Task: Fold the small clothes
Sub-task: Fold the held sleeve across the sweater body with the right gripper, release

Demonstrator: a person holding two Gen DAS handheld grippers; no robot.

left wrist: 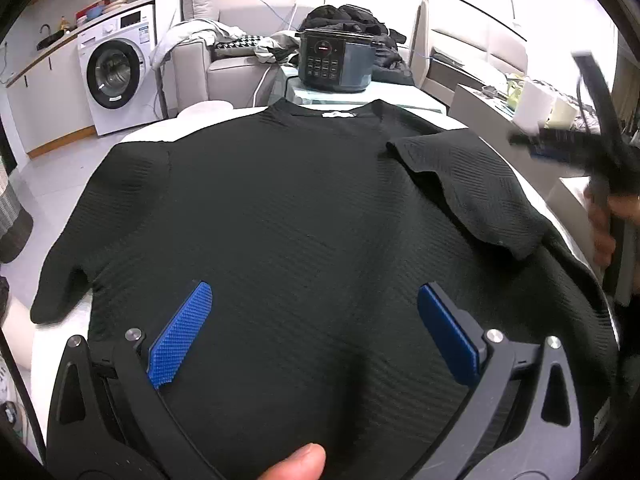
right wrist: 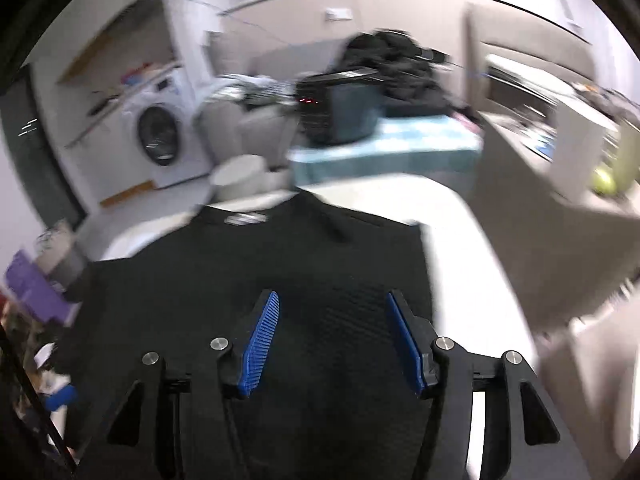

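1. Blue pads of the left hand-held gripper (left wrist: 314, 330) stand wide apart over the shirt (left wrist: 300, 220), holding nothing.
2. Black and ribbed, the shirt lies spread flat on the white tabletop (left wrist: 148, 132), collar away; its right sleeve (left wrist: 468, 184) is folded inward, the left sleeve (left wrist: 60, 280) still out.
3. Right hand-held gripper (right wrist: 332, 338) hovers above the shirt, jaws parted and empty.
4. Likely step: sleeve folds. Next calls for pinching the left sleeve and laying it across.
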